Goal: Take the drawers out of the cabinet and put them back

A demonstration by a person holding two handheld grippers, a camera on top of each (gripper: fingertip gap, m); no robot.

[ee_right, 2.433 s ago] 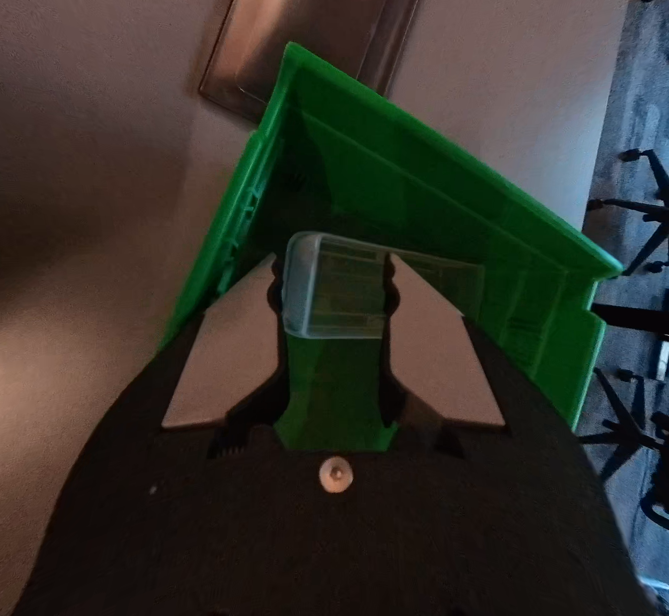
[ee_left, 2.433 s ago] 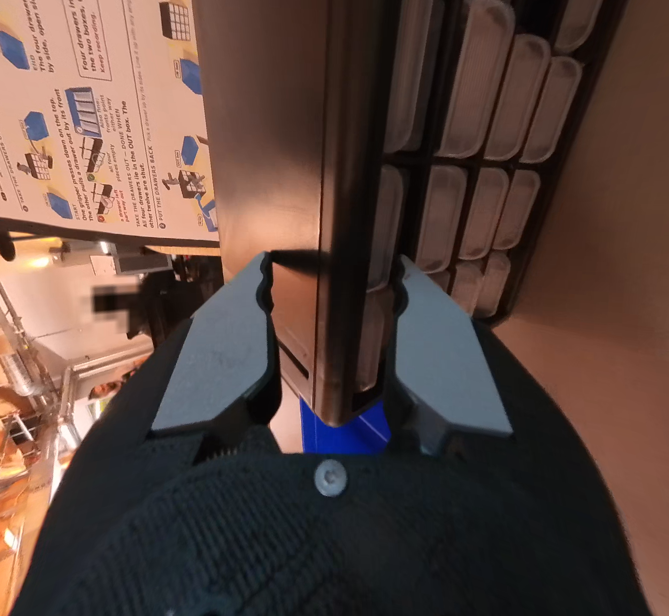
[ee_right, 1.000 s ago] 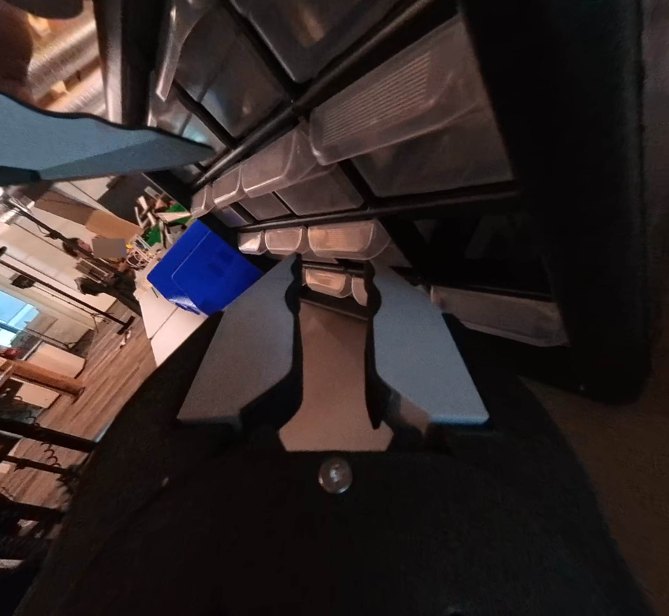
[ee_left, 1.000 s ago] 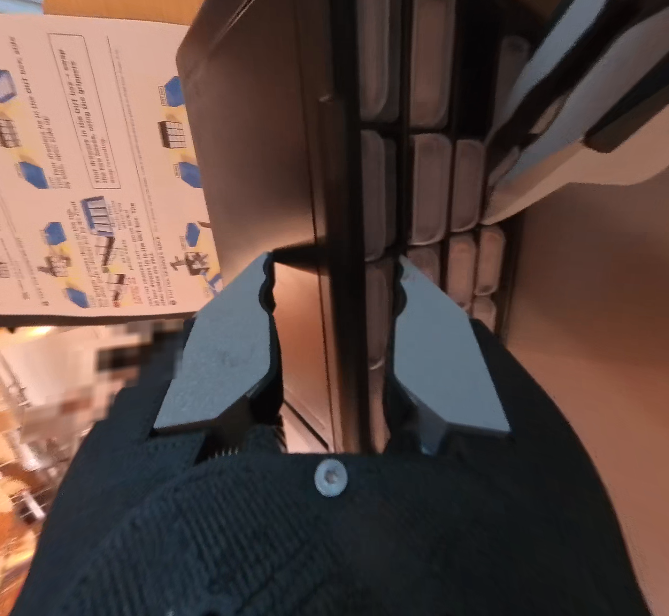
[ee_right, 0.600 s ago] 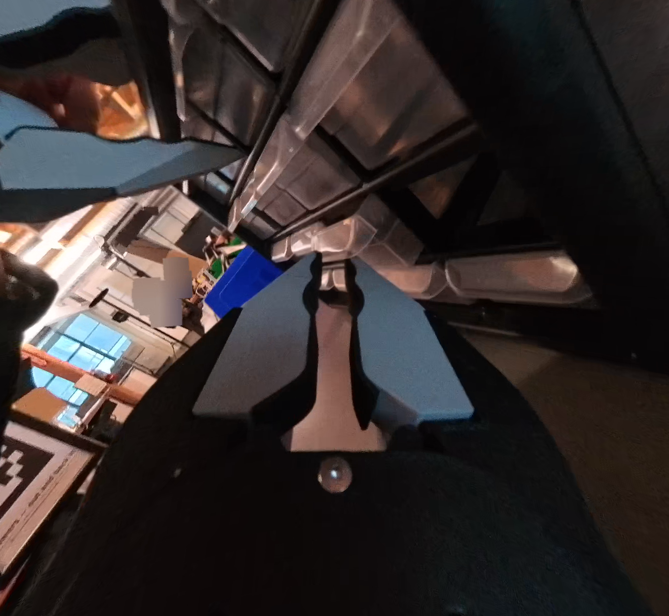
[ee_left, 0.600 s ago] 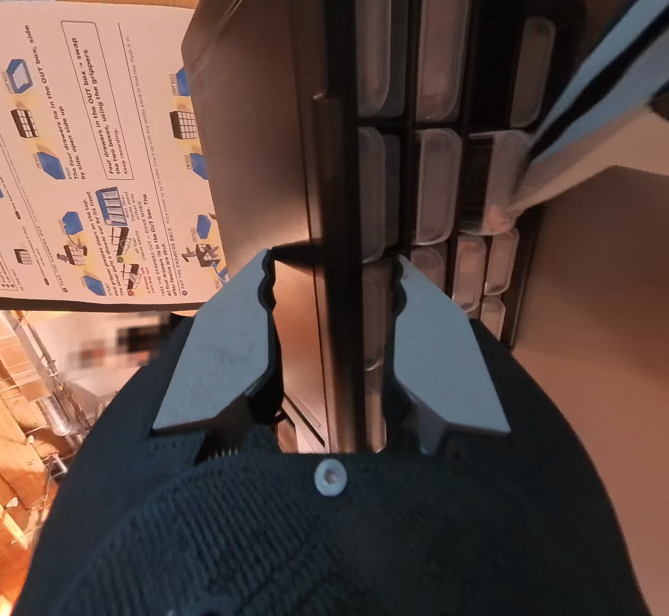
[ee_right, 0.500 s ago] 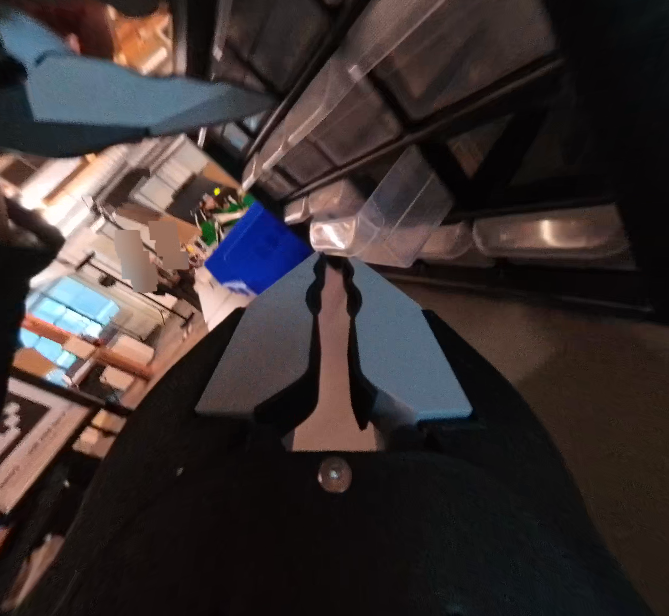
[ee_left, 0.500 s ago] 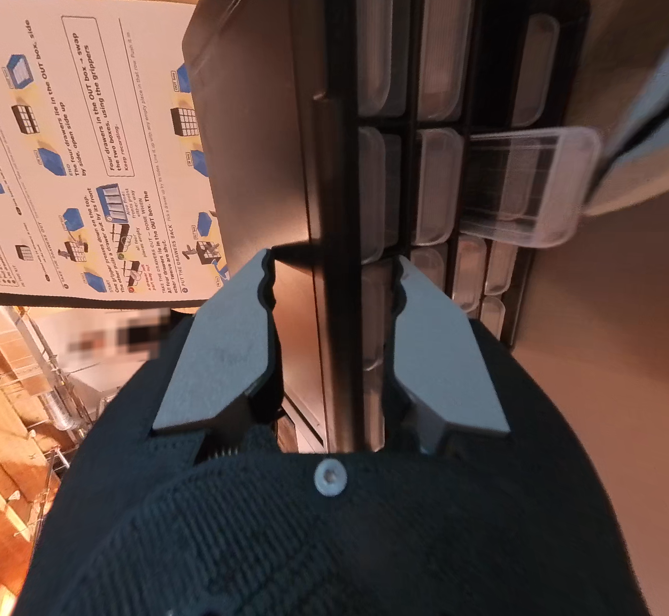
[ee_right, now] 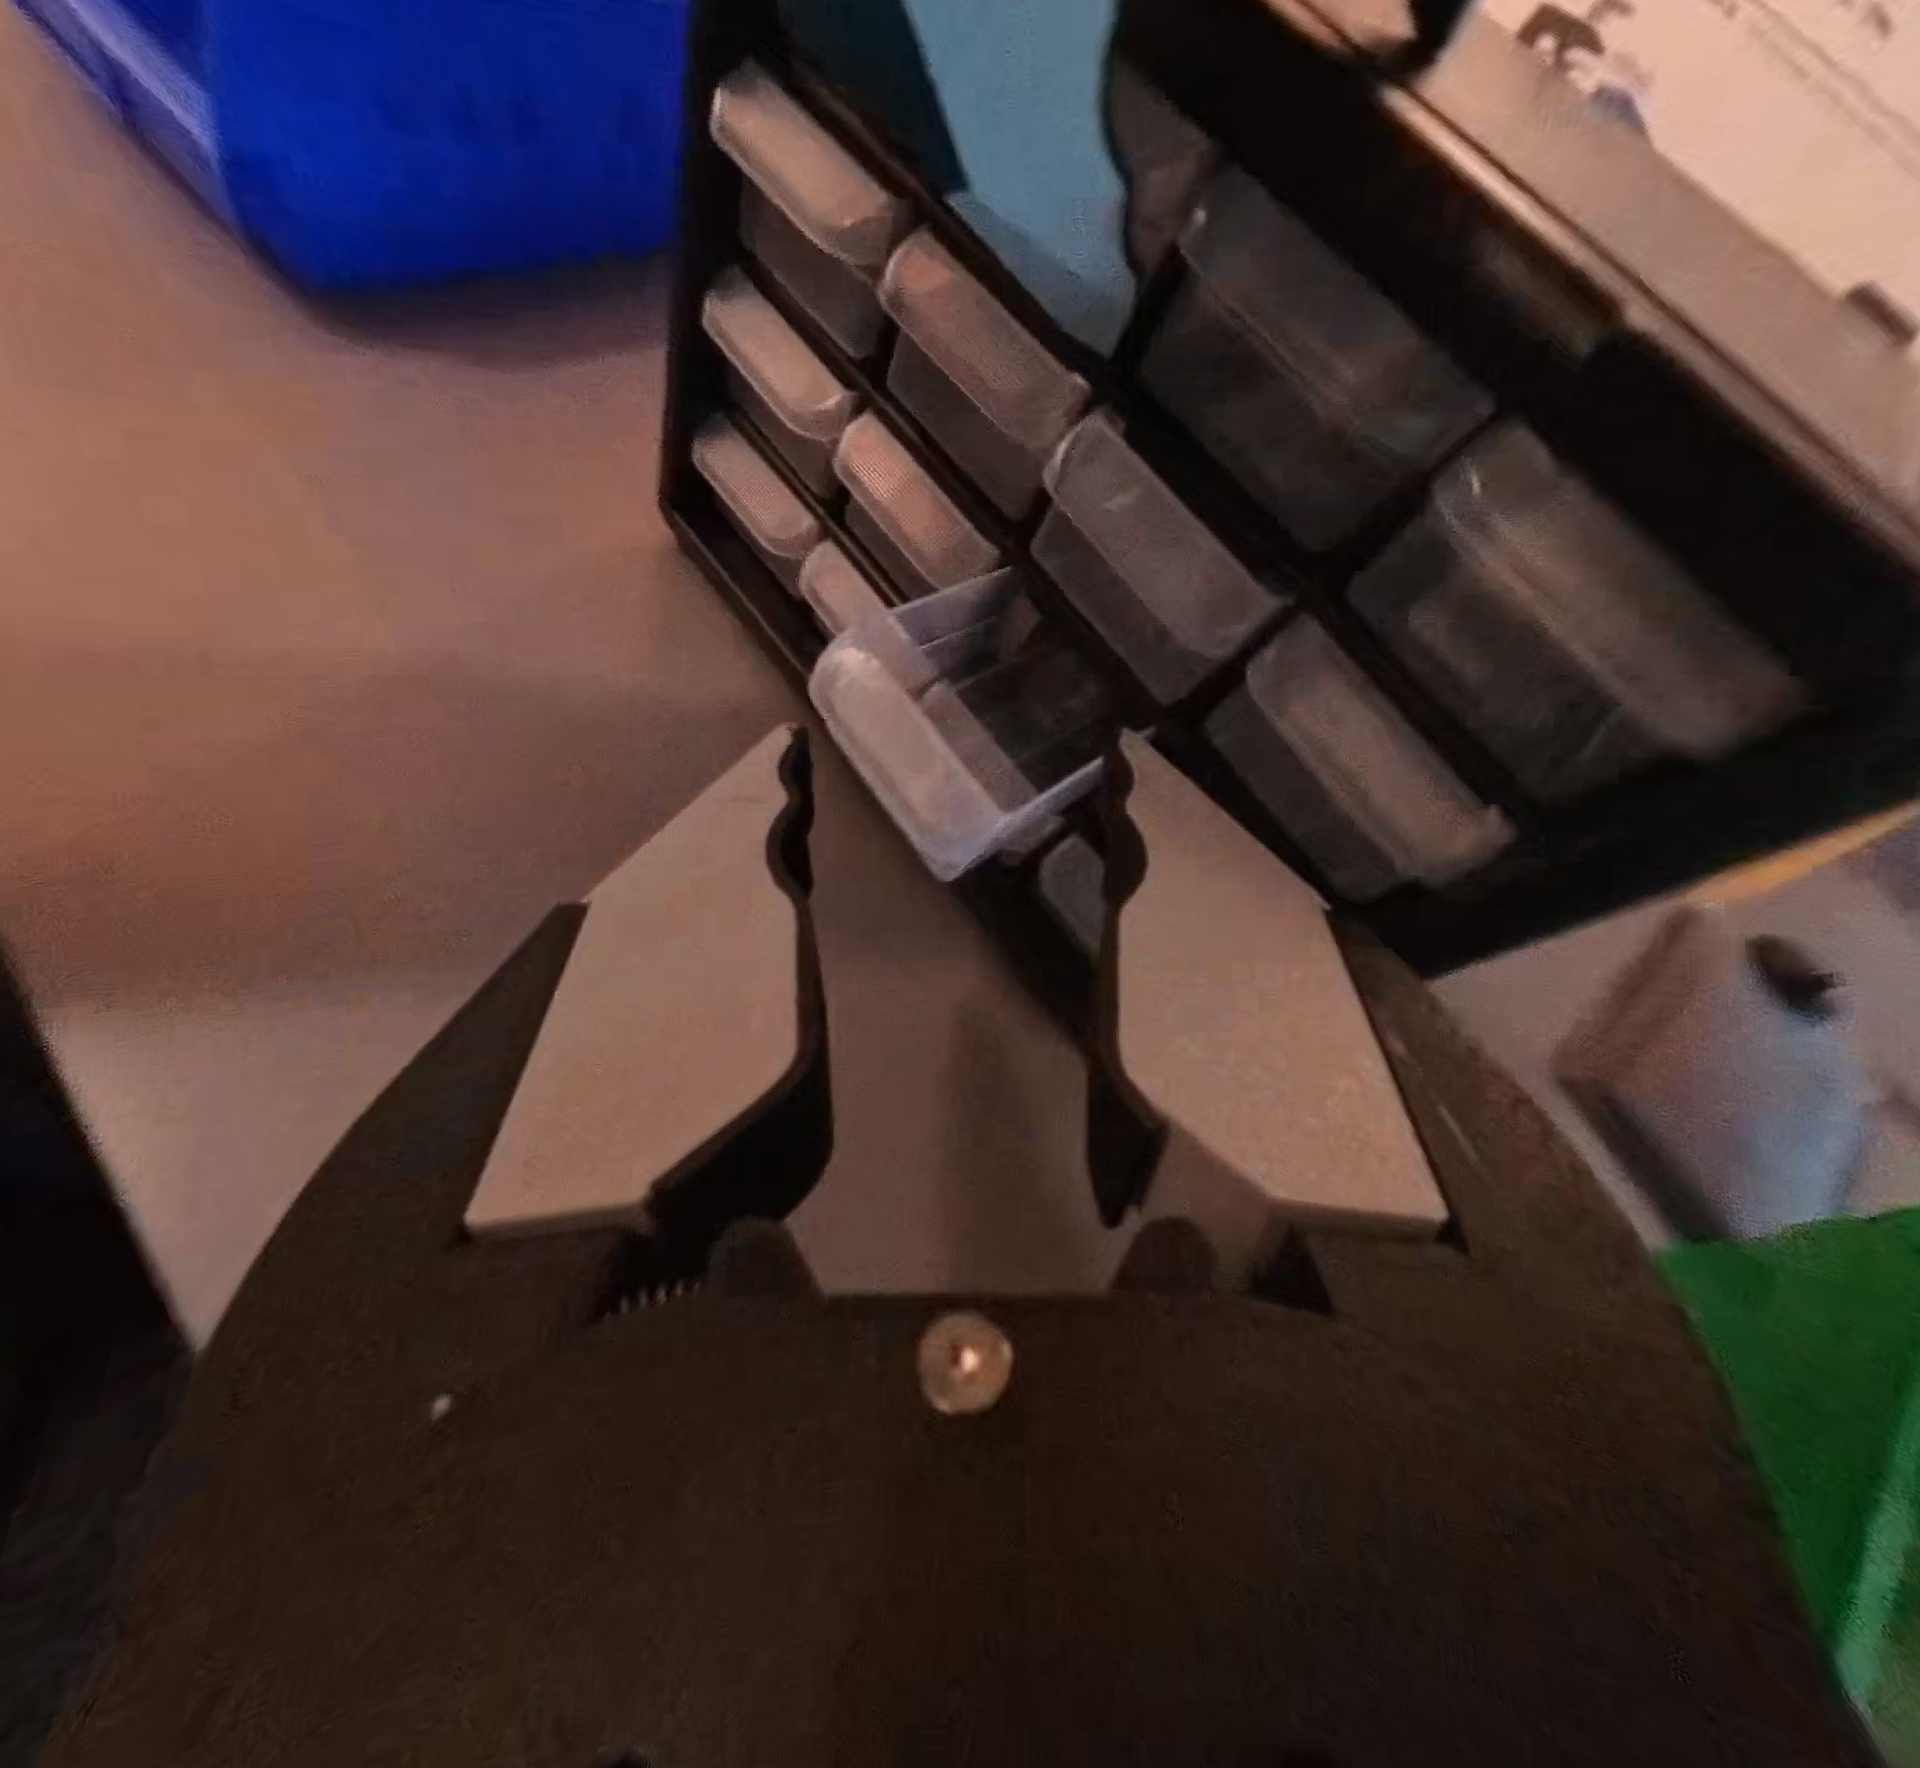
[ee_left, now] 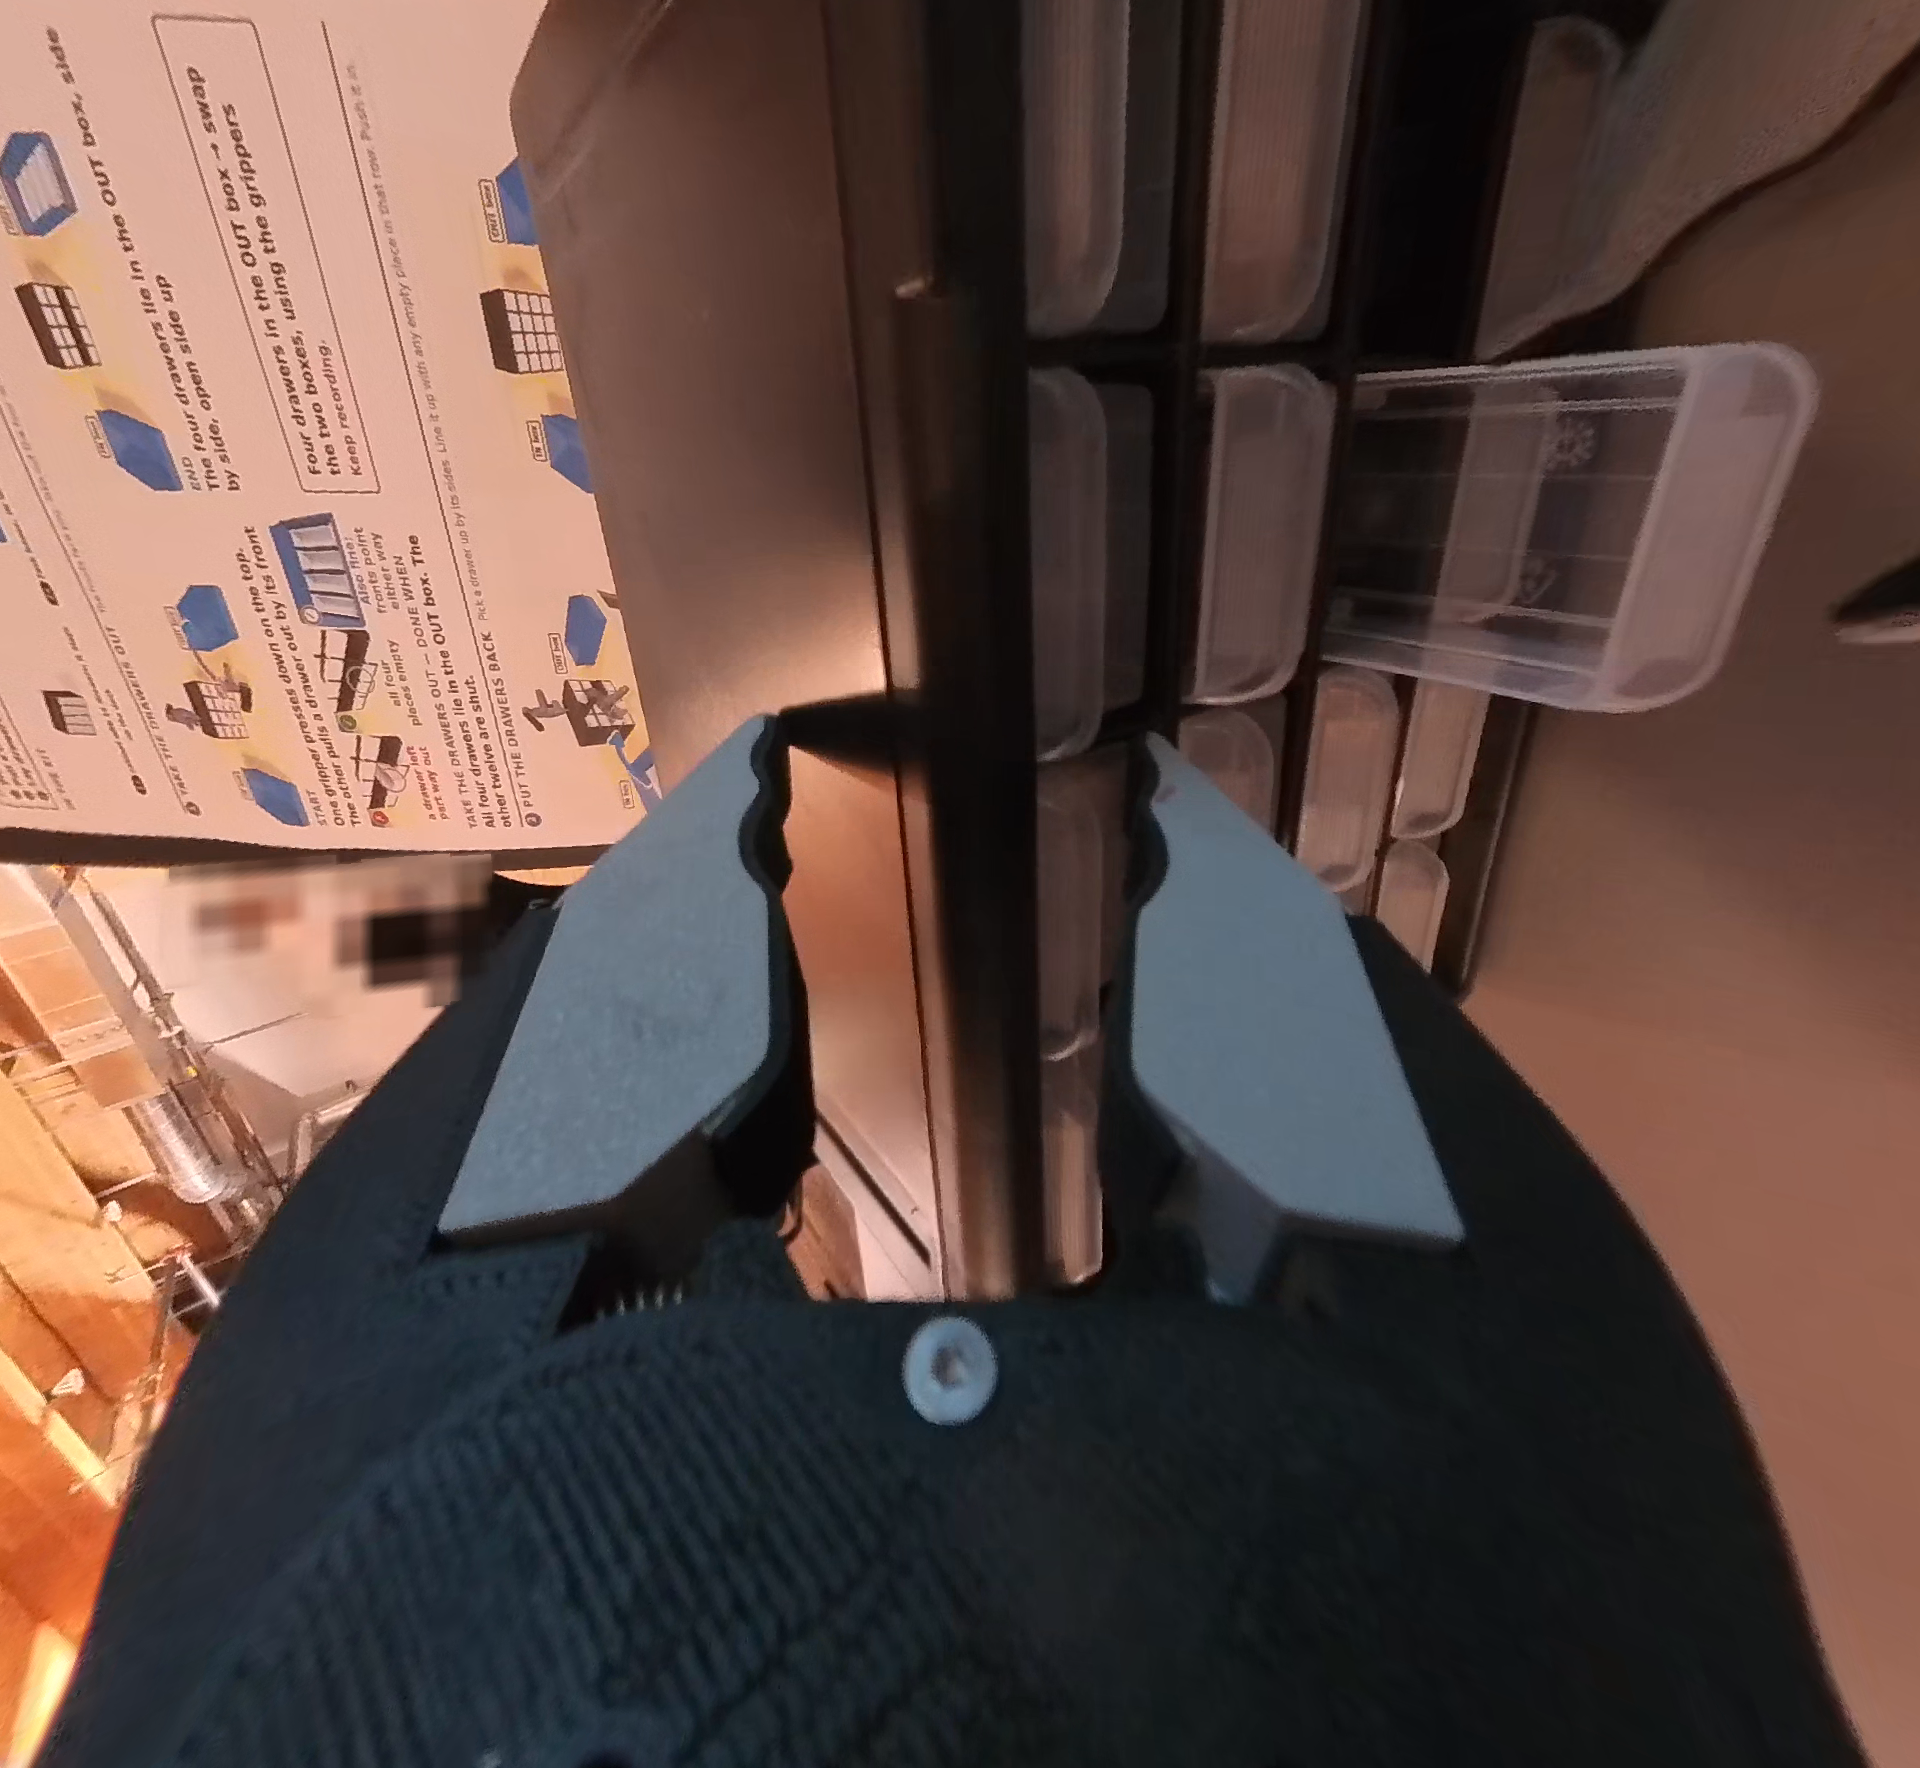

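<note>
Left gripper (ee_left: 954, 783), jaws apart, straddling the top front edge of the black plastic drawer cabinet (ee_left: 727, 347) without clamping it; right gripper (ee_right: 958, 783), jaws apart and empty, just before a clear plastic drawer (ee_right: 935, 762) that juts partway from its slot in the cabinet's lower rows, the other translucent drawers seated flush; beyond, a blue plastic bin (ee_right: 416, 77), a corner of a green bin (ee_right: 1829, 1406), and a printed instruction sheet (ee_left: 260, 430) behind the cabinet.

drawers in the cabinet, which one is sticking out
The clear drawer in the cabinet's bottom row, second slot from the blue bin, stands partly pulled out. The other drawers sit flush. The right hand-held gripper is open just before it.
</note>
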